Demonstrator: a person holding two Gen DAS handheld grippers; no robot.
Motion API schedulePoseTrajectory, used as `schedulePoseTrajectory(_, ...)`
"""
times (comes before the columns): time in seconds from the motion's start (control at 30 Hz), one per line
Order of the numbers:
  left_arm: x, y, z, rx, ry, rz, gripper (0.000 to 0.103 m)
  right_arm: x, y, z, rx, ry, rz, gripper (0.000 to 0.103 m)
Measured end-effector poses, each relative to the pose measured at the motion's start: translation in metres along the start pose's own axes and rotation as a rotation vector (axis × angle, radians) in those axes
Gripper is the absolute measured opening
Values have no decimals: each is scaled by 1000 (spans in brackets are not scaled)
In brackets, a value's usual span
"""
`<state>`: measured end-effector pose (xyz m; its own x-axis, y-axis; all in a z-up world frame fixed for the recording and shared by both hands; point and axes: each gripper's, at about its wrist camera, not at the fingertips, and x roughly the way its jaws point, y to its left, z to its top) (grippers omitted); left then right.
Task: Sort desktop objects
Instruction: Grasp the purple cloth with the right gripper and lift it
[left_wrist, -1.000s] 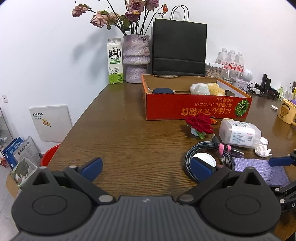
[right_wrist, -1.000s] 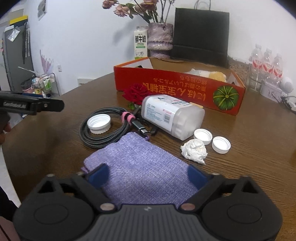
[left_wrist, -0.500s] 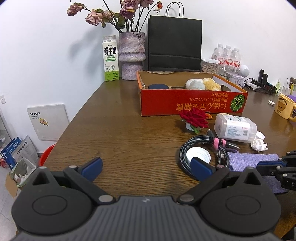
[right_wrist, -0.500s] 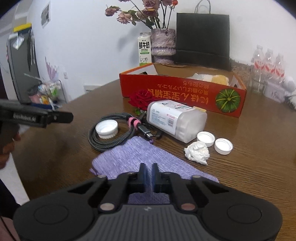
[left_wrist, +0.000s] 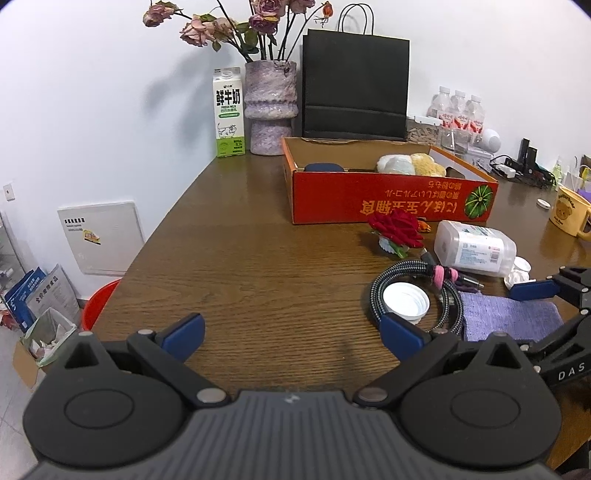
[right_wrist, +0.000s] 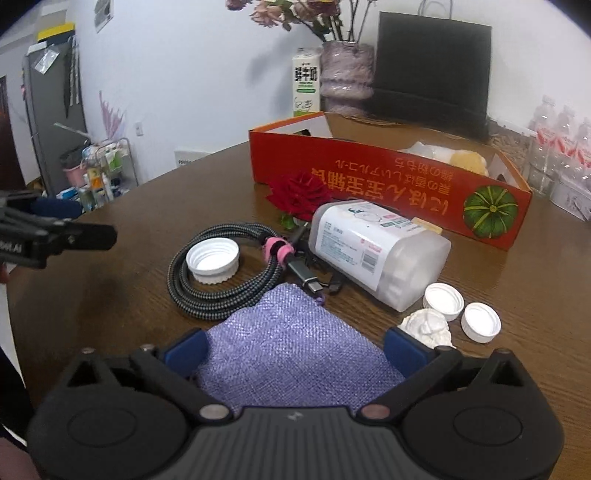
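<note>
Lying between the right gripper's (right_wrist: 295, 350) wide-spread blue pads (right_wrist: 404, 350), which have just been opening, the purple woven pouch (right_wrist: 291, 350) rests ungripped on the table (right_wrist: 517, 288).

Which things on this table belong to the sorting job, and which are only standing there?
For sorting: purple pouch, coiled cable, white caps, crumpled tissue, plastic bottle, red rose, red box.

Only standing there: milk carton, vase, black bag, yellow mug.
</note>
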<state>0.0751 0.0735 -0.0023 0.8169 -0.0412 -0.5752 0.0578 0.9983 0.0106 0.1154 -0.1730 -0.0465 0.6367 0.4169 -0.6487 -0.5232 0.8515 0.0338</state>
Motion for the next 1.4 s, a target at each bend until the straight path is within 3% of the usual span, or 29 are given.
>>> schedulePoseTrajectory(0.07, 1, 0, 1, 6, -3, -7, 103, -5, 3, -3, -5, -15, 9, 76)
schedulePoseTrajectory(0.13, 3, -1, 1, 9, -5, -20, 103, -10, 5, -3, 1, -24, 18, 41)
schedulePoseTrajectory(0.2, 6, -3, 2, 7, -4, -36, 103, -14, 4, -5, 29, -30, 20, 17)
schedulePoseTrajectory(0.23, 7, -5, 2, 7, -2, -46, 103, -14, 1, -5, 54, -30, 22, 13)
schedulePoseTrajectory(0.53, 19, -39, 13, 71, 7, -141, 103, -50, -24, -1, 146, -108, -18, 11)
schedulePoseTrajectory(0.77, 48, -71, 24, 102, 76, -201, 103, -67, -52, 4, 190, -176, -75, 11)
schedulePoseTrajectory(1.1, 87, -104, 25, 188, 148, -164, 103, -62, -79, 8, 232, -215, -66, 11)
schedulePoseTrajectory(1.23, 96, -101, 23, 147, 154, -175, 103, -59, -81, 5, 238, -222, -45, 11)
schedulePoseTrajectory(1.3, 94, -101, 23, 143, 139, -172, 90, -58, -83, 4, 241, -226, -39, 11)
schedulePoseTrajectory(1.4, 89, -103, 24, 148, 140, -176, 89, -59, -85, 3, 248, -233, -32, 12)
